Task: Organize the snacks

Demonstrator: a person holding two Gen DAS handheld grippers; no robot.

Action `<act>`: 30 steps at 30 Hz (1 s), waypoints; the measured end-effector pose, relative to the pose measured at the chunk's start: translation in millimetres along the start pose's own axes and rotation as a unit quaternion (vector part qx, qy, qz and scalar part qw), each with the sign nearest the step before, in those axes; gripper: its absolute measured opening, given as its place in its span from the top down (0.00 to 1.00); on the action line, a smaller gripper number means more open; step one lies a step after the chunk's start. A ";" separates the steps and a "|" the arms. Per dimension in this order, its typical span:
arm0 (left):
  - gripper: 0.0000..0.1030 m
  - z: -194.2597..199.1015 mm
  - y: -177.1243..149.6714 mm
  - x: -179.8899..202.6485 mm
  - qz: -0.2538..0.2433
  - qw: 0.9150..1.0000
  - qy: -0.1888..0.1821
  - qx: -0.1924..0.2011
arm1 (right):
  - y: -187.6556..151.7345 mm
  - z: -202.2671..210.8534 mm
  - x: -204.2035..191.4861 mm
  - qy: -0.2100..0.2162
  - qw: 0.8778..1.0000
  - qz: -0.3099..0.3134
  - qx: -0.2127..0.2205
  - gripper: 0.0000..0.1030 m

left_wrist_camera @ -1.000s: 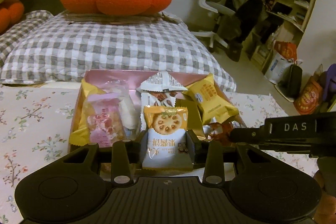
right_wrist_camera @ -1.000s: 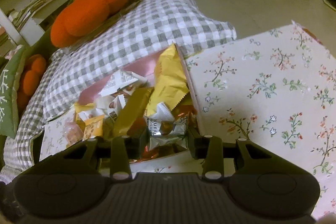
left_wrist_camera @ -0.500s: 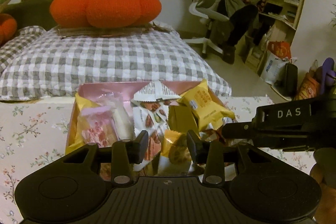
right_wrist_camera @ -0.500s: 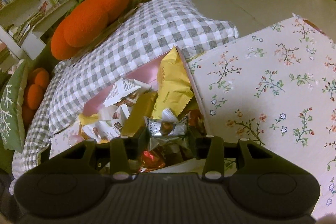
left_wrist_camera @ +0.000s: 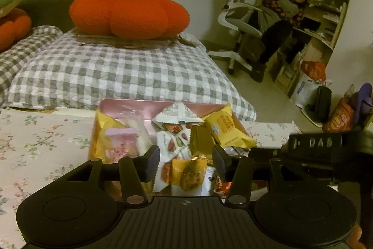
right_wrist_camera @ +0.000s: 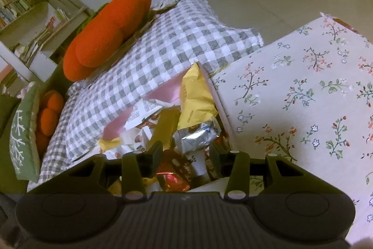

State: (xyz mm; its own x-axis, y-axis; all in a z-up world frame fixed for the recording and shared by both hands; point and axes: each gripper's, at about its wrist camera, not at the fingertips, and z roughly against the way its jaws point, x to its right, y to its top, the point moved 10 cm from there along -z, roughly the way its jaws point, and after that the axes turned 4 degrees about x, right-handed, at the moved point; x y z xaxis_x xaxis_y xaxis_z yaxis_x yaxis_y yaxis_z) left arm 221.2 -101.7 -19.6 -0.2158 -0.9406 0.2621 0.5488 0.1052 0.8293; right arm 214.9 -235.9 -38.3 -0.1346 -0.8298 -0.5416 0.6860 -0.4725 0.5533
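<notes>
Both tools over the pink snack box; neither grips a packet.

The pink box (left_wrist_camera: pixel 130 106) sits on the floral-cloth counter (left_wrist_camera: pixel 44 139), its far edge against a grey checked pillow (left_wrist_camera: pixel 121 71) at 12 o'clock; an orange pumpkin cushion (left_wrist_camera: pixel 128 13) lies on top of that pillow. The box is heaped with wrapped snacks. The left tool (left_wrist_camera: pixel 186 161) hangs above the near end of the box, jaws opening, pads clear of the yellow cookie packet (left_wrist_camera: pixel 188 173) that lies loose between and below them. The right tool (right_wrist_camera: pixel 185 155) enters the left view from 3 o'clock. In its own view its jaws stand part-way apart above a red foil packet (right_wrist_camera: pixel 173 179), with a silver foil packet (right_wrist_camera: pixel 198 135) just beyond at 12 o'clock; neither pad presses on a wrapper. A yellow pouch (right_wrist_camera: pixel 195 95) leans against the box's far right wall.
</notes>
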 end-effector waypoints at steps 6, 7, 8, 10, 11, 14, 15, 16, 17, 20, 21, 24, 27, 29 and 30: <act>0.53 13.6 -6.9 -18.3 0.001 0.999 0.042 -0.028 | -10.6 5.4 -9.5 -0.007 0.999 0.026 -0.018 0.60; 0.53 16.3 -8.1 -22.4 0.007 0.998 0.046 -0.034 | -11.9 7.9 -11.8 -0.005 0.999 0.030 -0.020 0.60; 0.53 18.8 -8.5 -26.0 0.014 0.998 0.048 -0.037 | -13.2 10.0 -13.5 -0.006 0.999 0.033 -0.021 0.60; 0.53 24.1 -8.6 -33.4 0.023 0.997 0.057 -0.040 | -16.5 13.5 -16.4 -0.008 0.999 0.041 -0.024 0.60; 0.53 27.1 -9.0 -36.3 0.023 0.997 0.065 -0.041 | -19.8 15.4 -18.7 -0.010 0.998 0.049 -0.027 0.60; 0.53 35.5 -13.7 -40.7 0.017 0.995 0.080 -0.050 | -30.2 17.5 -23.1 -0.025 0.996 0.076 -0.035 0.60; 0.53 38.4 -16.4 -41.5 0.017 0.995 0.083 -0.053 | -34.5 17.8 -24.1 -0.033 0.995 0.087 -0.039 0.60; 0.53 41.5 -20.0 -42.9 0.018 0.994 0.088 -0.058 | -38.4 18.6 -24.9 -0.040 0.994 0.096 -0.042 0.60; 0.53 43.8 -23.9 -44.1 0.019 0.994 0.091 -0.064 | -44.2 19.8 -26.2 -0.047 0.992 0.107 -0.047 0.60; 0.53 54.3 -33.9 -46.8 0.026 0.992 0.097 -0.076 | -55.8 28.6 -31.5 -0.050 0.989 0.127 -0.053 0.60; 0.53 59.2 -36.4 -47.1 0.027 0.992 0.097 -0.078 | -57.7 32.9 -32.9 -0.053 0.988 0.134 -0.051 0.60; 0.53 71.9 -43.4 -46.7 0.035 0.991 0.096 -0.082 | -63.1 46.7 -35.2 -0.071 0.983 0.167 -0.037 0.58; 0.53 83.0 -49.2 -43.0 0.029 0.991 0.102 -0.081 | -71.4 56.5 -34.7 -0.065 0.984 0.159 -0.040 0.56; 0.53 88.4 -54.6 -38.6 0.019 0.991 0.105 -0.083 | -79.1 61.5 -34.0 -0.062 0.984 0.158 -0.045 0.56; 0.53 90.2 -57.0 -36.8 0.018 0.991 0.103 -0.084 | -82.6 64.7 -33.1 -0.066 0.983 0.163 -0.044 0.56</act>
State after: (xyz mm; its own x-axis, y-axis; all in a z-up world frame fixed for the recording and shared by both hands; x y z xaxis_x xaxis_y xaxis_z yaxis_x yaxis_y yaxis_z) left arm 125.1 -44.0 -32.0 -0.0337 -0.9851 0.1689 0.6840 0.1005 0.7225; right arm 116.4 -188.6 -25.2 0.0150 -0.9670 -0.2545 0.7662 -0.1524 0.6243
